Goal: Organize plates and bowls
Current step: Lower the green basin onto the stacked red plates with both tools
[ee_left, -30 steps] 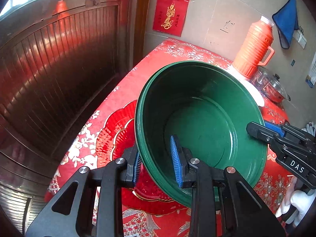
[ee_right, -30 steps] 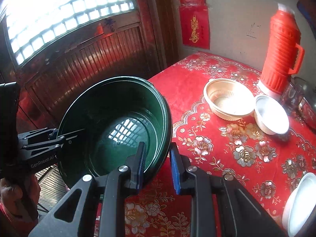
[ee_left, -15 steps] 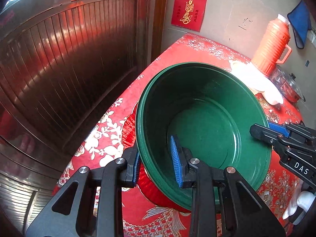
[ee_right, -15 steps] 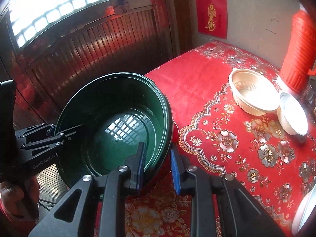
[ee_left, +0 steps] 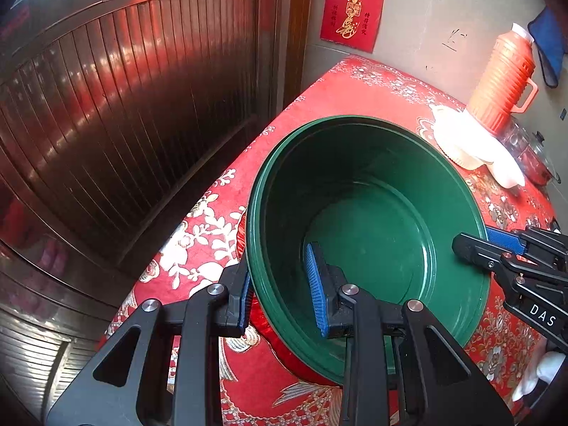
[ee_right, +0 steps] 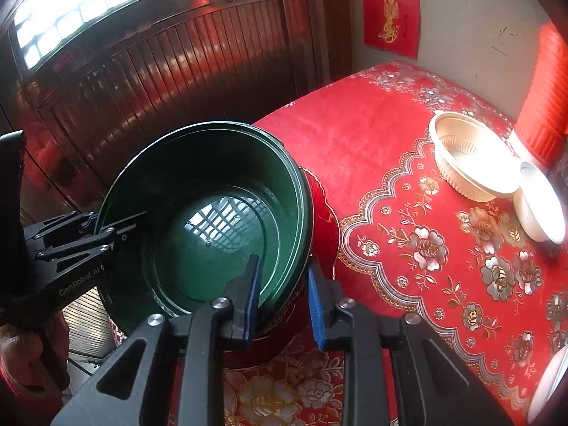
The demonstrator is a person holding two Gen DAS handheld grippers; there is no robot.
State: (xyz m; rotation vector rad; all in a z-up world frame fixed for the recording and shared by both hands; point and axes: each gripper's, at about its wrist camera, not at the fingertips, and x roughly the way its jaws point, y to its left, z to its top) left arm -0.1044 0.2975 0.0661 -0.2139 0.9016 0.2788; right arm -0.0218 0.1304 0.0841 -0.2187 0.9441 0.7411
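Note:
A large dark green basin is held tilted over the near left corner of the red table, over a red dish that shows under its rim. My left gripper is shut on the basin's left rim, one finger inside and one outside. My right gripper is shut on the opposite rim of the green basin. Each gripper shows in the other's view, the right and the left.
A gold-lined bowl and a small white bowl stand at the far right beside an orange thermos. A white plate edge shows at the lower right. A wooden door lies beyond the table's left edge.
Both grippers have carried the green basin back and to the left, towards the table's near left corner. The bowls and thermos now sit farther off. Both grips are unchanged.

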